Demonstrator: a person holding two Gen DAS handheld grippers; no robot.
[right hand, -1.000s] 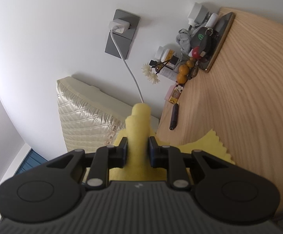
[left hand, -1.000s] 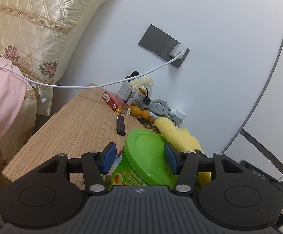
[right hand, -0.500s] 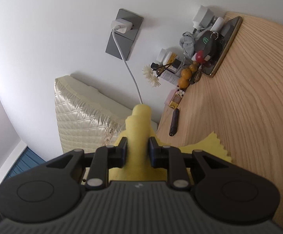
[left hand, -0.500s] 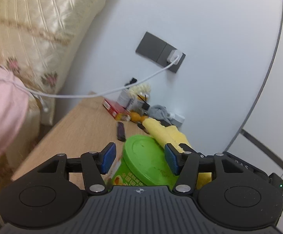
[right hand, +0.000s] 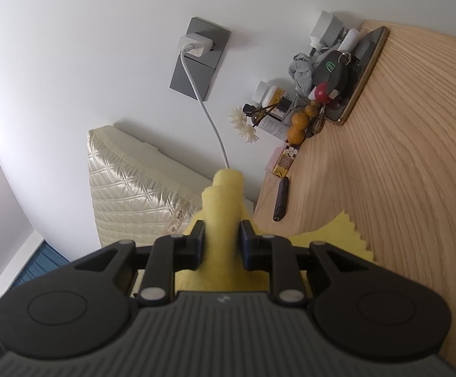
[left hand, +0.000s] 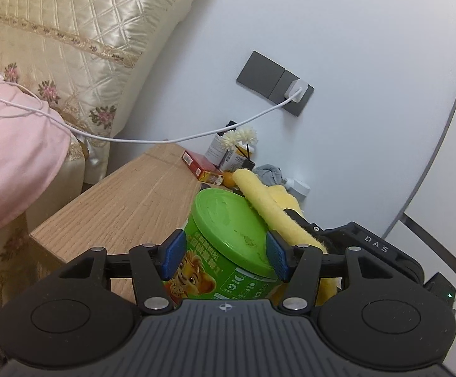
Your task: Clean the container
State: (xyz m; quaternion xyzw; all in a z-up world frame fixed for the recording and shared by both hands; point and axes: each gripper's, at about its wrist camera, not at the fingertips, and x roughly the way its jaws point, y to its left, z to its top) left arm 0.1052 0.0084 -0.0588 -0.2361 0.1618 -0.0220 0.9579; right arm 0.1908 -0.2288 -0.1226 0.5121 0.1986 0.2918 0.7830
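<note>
A wooden bedside table (left hand: 127, 201) stands against a white wall, next to a bed with a quilted cream headboard (left hand: 80, 31). The left gripper (left hand: 224, 254) holds a green can (left hand: 228, 251) above the table's near edge, its blue pads pressed on either side just below the green lid (left hand: 231, 220). The right gripper (right hand: 221, 242) pinches a rolled yellow cloth (right hand: 223, 220), whose roll lies along the lid's right rim. A black pen (right hand: 280, 199), small boxes and bottles sit by the wall. A white cable (left hand: 171, 138) runs from a wall socket (left hand: 275, 88).
</note>
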